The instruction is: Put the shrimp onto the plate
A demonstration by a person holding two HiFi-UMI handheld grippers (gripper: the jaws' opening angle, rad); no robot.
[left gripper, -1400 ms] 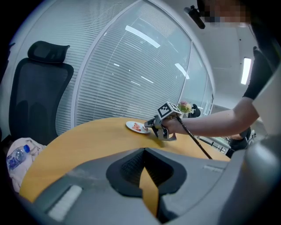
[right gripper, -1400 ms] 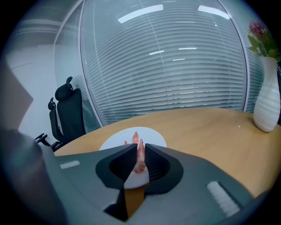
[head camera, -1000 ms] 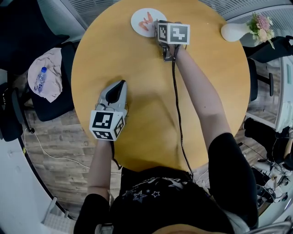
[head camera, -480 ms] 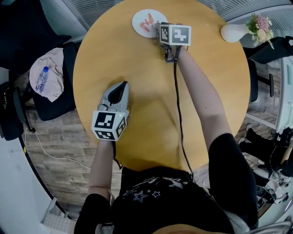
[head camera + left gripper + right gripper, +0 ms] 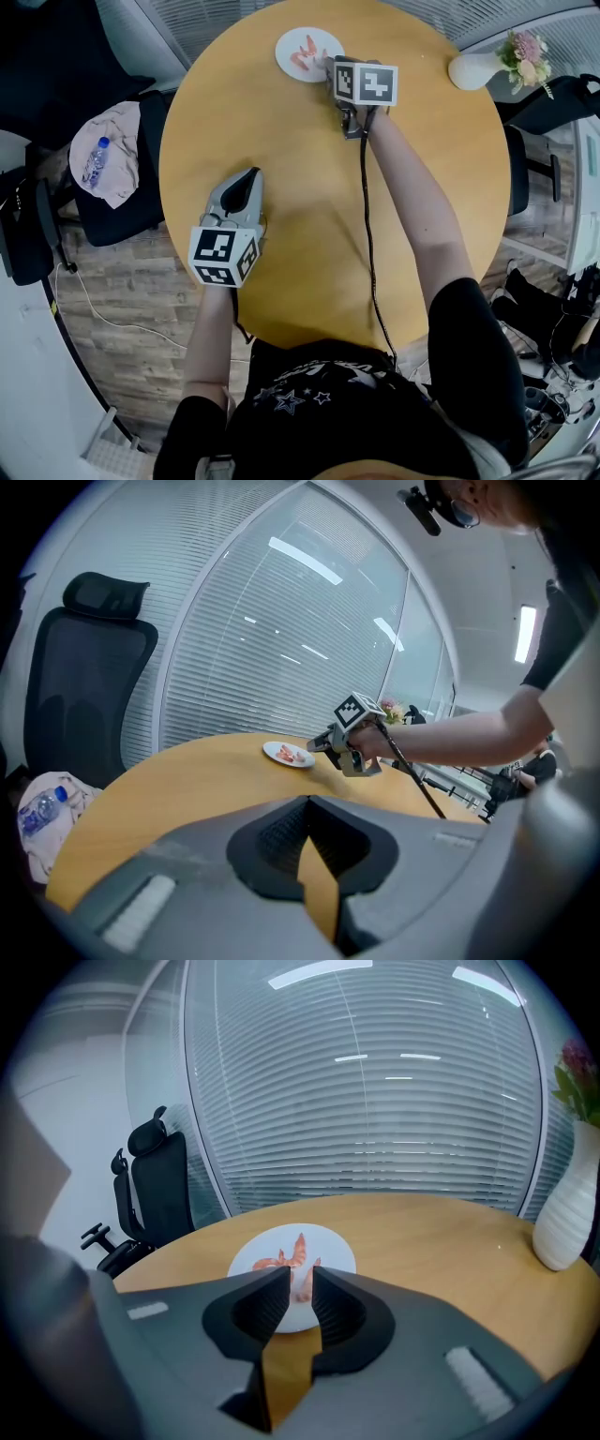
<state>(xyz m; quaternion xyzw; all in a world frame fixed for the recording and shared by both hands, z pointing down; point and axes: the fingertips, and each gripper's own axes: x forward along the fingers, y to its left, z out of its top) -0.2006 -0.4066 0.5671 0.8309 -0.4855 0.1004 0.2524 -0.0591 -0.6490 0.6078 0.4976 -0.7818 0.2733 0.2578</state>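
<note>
Pink shrimp (image 5: 306, 52) already on the white plate (image 5: 284, 39), right claw (image 5: 331, 66) at its rim.

Right claw parted by only a narrow slot, pinching nothing, tips just over the plate's near edge, shrimp showing through the slot. Left claw (image 5: 241, 183) pressed together, empty, low over the wooden worktop (image 5: 309, 206), well apart from the plate. Task seemingly as good as done, with only a clean retreat to make. Risks from here: pulling back too low and hooking the rim, shoving the plate toward the worktop's far edge or knocking a shrimp off; snagging the trailing cable (image 5: 367, 234); swinging right into the vase (image 5: 469, 67). Safer lifted first, then drawn back.
</note>
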